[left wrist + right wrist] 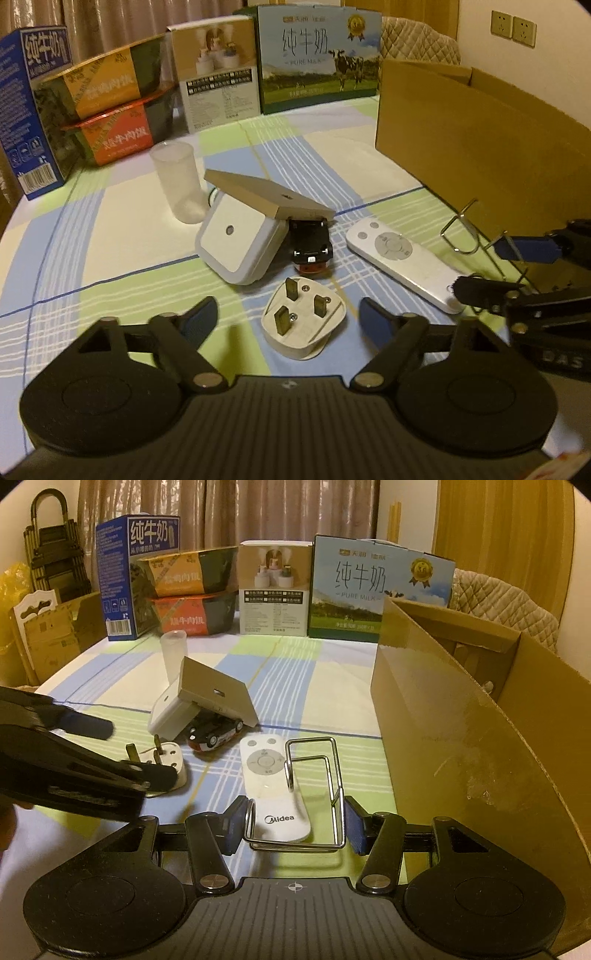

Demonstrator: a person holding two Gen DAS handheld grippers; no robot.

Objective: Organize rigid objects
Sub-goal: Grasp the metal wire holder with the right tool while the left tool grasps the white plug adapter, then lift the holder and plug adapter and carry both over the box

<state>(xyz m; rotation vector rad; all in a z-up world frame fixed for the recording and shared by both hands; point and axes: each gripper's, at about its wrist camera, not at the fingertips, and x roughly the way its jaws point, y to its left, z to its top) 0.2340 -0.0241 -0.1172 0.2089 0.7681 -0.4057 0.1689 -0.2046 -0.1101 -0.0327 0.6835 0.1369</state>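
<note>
My left gripper (288,319) is open and empty, its blue pads either side of a white three-pin plug (303,322) lying pins-up on the cloth. My right gripper (293,823) is shut on a bent metal wire rack (314,794), held just above a white Midea remote (273,790). The rack (469,232) and the remote (402,262) also show in the left wrist view. Behind lie a white night light (236,243), a tan flat board (266,197) leaning on it, a toy car (310,247) and a clear plastic cup (179,181).
An open cardboard box (461,709) stands at the right. Milk cartons (369,590), food bowls (192,598) and a product box (273,590) line the table's far edge. The checked tablecloth (110,229) covers the table.
</note>
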